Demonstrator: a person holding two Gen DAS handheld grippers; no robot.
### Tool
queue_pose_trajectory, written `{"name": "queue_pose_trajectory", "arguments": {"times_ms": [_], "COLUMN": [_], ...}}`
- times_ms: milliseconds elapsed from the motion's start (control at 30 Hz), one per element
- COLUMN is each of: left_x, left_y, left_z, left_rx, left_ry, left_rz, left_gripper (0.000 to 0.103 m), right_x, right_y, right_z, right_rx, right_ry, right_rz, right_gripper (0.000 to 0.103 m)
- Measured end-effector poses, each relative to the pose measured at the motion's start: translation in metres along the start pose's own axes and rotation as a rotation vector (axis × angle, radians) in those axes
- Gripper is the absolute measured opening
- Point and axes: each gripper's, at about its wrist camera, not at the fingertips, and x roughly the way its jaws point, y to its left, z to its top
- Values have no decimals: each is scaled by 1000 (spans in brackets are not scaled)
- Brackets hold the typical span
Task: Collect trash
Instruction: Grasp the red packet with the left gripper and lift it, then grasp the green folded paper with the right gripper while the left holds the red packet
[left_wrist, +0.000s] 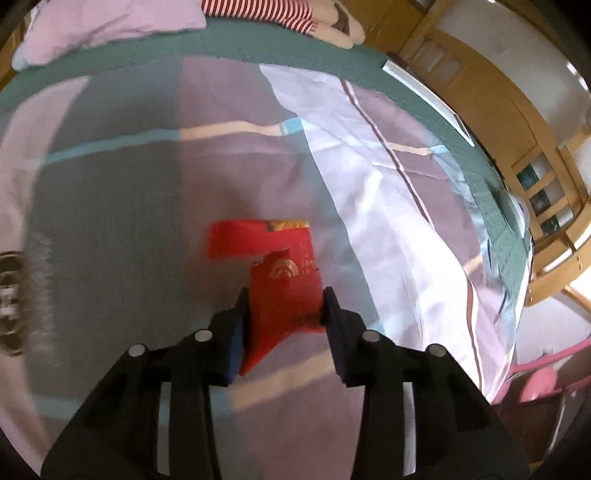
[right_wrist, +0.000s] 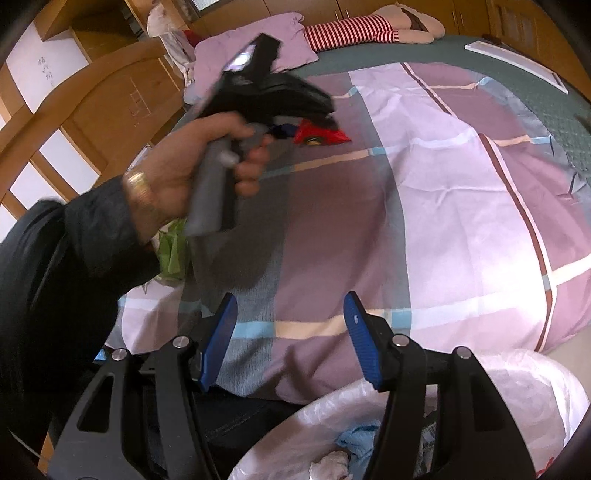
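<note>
Spread over the bed, a purple, lilac and grey checked quilt (left_wrist: 369, 192) carries the flattened red cardboard packet with gold print (left_wrist: 284, 291). It lies between the fingers of the left gripper (left_wrist: 286, 306), its long axis running from six toward twelve o'clock along them, the torn flap off at eleven. Both pads look pressed to its sides, so I judge it gripped. In the right wrist view it shows at the left tool's tip, out at twelve o'clock. The right gripper (right_wrist: 290, 339) stands open and empty over the white plastic-lined bin (right_wrist: 535, 380) at five o'clock. A left hand (right_wrist: 184, 166) works the trigger.
</note>
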Motion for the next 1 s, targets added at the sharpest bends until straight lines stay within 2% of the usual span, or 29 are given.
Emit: {"name": "queue_pose_trajectory", "arguments": {"times_ms": [67, 167, 233, 300, 400, 500, 600, 667, 733, 833, 1000], "left_x": [-37, -112, -158, -201, -244, -257, -248, -245, -248, -251, -256], "left_y": [4, 26, 48, 79, 117, 142, 160, 164, 165, 166, 168], "left_z": [-10, -32, -50, -75, -115, -146, -168, -172, -177, -176, -178], "left_rx": [42, 54, 2, -111, -241, -311, -368, -385, -386, -386, -374], "left_ry": [-46, -149, -229, -307, -386, -380, -296, -274, -285, -292, -290], "left_rz": [2, 74, 146, 251, 377, 427, 432, 412, 422, 416, 384], "left_gripper": [36, 37, 37, 37, 37, 37, 37, 37, 37, 37, 37], "right_x": [-1, 0, 3, 7, 19, 39, 59, 68, 81, 100, 120], "right_y": [4, 21, 40, 58, 93, 124, 145, 158, 167, 173, 178], "right_z": [4, 11, 17, 22, 27, 32, 33, 31, 29, 30, 28], "right_rx": [-18, -65, -117, -162, -264, -349, -382, -412, -431, -426, -456], "right_ry": [-23, -44, -53, -60, -61, -44, -13, -7, 8, 26, 60], "right_rz": [5, 21, 36, 44, 67, 79, 71, 46, 11, -50, -97], "right_gripper": [59, 59, 59, 59, 59, 56, 54, 54, 54, 54, 54]}}
